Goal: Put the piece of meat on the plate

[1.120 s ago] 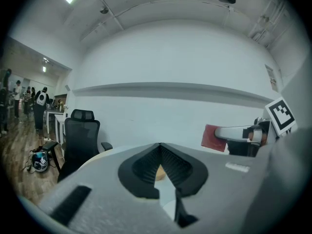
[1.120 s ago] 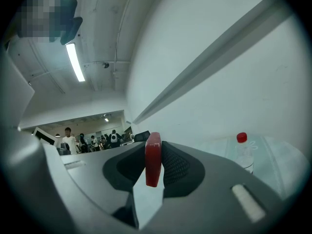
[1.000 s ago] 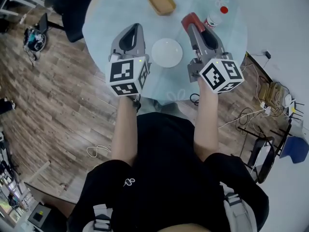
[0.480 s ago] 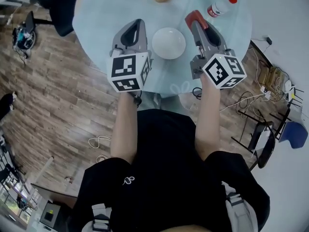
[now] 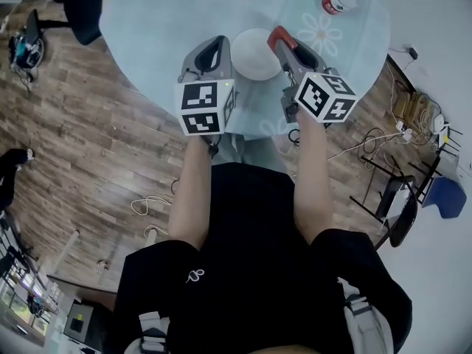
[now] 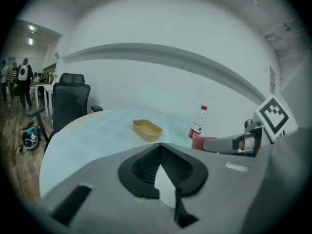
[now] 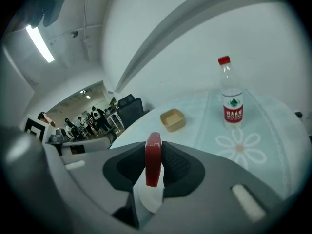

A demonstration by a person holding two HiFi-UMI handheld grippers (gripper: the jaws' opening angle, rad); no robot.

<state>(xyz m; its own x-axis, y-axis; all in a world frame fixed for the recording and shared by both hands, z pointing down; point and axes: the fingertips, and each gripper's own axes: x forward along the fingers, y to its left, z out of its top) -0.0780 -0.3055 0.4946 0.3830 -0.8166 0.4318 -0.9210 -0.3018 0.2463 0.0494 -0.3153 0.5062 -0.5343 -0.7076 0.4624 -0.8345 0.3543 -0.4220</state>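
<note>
Red and slab-shaped, the piece of meat [image 7: 152, 155] stands on edge between the jaws of my right gripper [image 7: 153, 147]. Both pads press its flat faces, so these jaws are clamped on it, held partway apart by its thickness. Reference thing: the white plate [image 5: 251, 54] on the pale blue table [image 5: 155, 21]. Meat position: at the plate's right rim, with white plate showing beneath it in the right gripper view. I cannot tell whether its lower end touches the plate. My left gripper [image 5: 215, 46] sits just beside the plate's left rim. Its jaws are together at the tips and carry nothing, and a wedge of the plate shows through the gap behind those tips. Both grippers point away from my body and tilt downward toward the plate. Beyond the plate, near the table's far edge, sits a tan tray [image 6: 147, 129]. Beyond the plate and to its right stands a clear bottle [image 7: 231, 99] with a red cap, upright and well apart from the plate. A printed flower [image 7: 239, 148] on the table lies between plate and bottle.
</note>
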